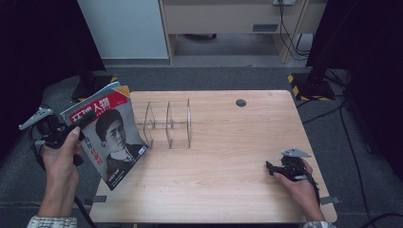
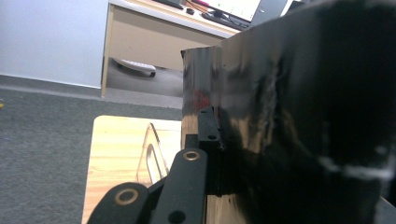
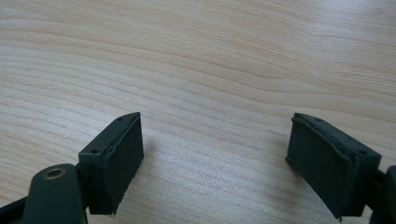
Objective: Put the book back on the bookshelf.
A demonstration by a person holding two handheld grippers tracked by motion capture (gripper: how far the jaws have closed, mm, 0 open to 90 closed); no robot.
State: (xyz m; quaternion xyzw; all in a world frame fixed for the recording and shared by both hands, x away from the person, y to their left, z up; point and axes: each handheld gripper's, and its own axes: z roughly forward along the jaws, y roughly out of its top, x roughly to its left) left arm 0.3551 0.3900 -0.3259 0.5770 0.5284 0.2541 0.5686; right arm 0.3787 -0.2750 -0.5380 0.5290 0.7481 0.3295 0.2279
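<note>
High view: left claw [image 1: 84, 119] clamps the tilted magazine's [image 1: 114, 137] left edge.

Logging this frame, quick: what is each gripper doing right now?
Left gripper: shut on the magazine, held up at the table's left edge.
Right gripper: open, holding nothing, low over the table.

A high camera looks forward and down over the whole wooden table [image 1: 228, 142]. Each gripper camera looks along its own jaws, very close; all three views share the tabletop.
</note>
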